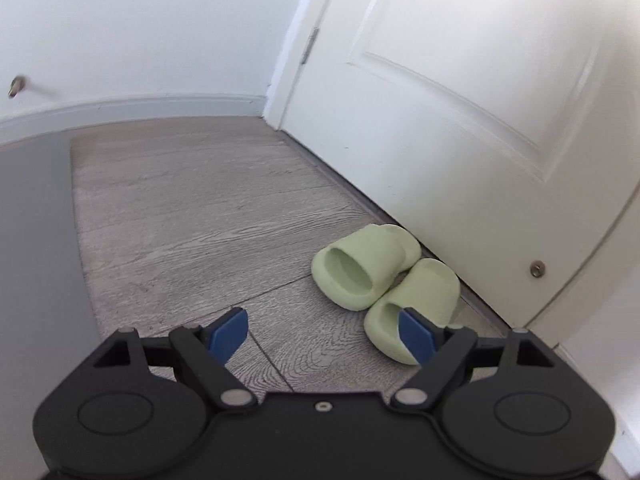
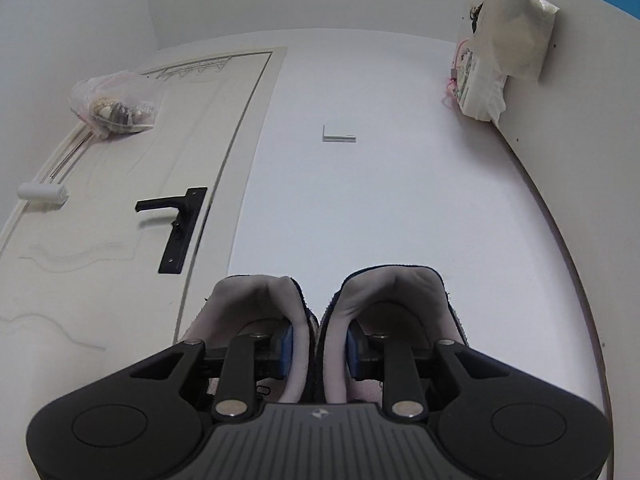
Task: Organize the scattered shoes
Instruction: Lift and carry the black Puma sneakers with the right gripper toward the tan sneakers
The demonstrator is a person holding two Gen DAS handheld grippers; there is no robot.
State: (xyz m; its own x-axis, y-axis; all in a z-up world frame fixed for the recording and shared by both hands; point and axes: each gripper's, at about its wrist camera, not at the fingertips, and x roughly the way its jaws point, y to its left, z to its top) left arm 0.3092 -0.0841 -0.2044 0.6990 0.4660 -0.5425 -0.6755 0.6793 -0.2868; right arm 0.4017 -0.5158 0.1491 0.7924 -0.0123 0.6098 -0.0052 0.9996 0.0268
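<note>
The left gripper (image 1: 322, 330) hangs low over a grey wood-grain floor (image 1: 192, 216) with its jaws spread wide and nothing between them. Ahead and to the right of the jaws, a pair of pale green slide sandals (image 1: 384, 280) lies at the foot of a white panelled door (image 1: 460, 100); the nearer sandal sits partly behind the right blue pad (image 1: 416, 338), and the two sandals touch each other. The right gripper (image 2: 318, 346) has its jaws drawn narrow, pinching together the inner collars of a pair of dark sneakers with grey lining (image 2: 320, 312), one finger inside each shoe. Beyond the jaws to the left is a door with a black lever handle (image 2: 176, 224); straight ahead, a white wall switch (image 2: 339, 133); to the right, hanging bags (image 2: 500, 48).
</note>
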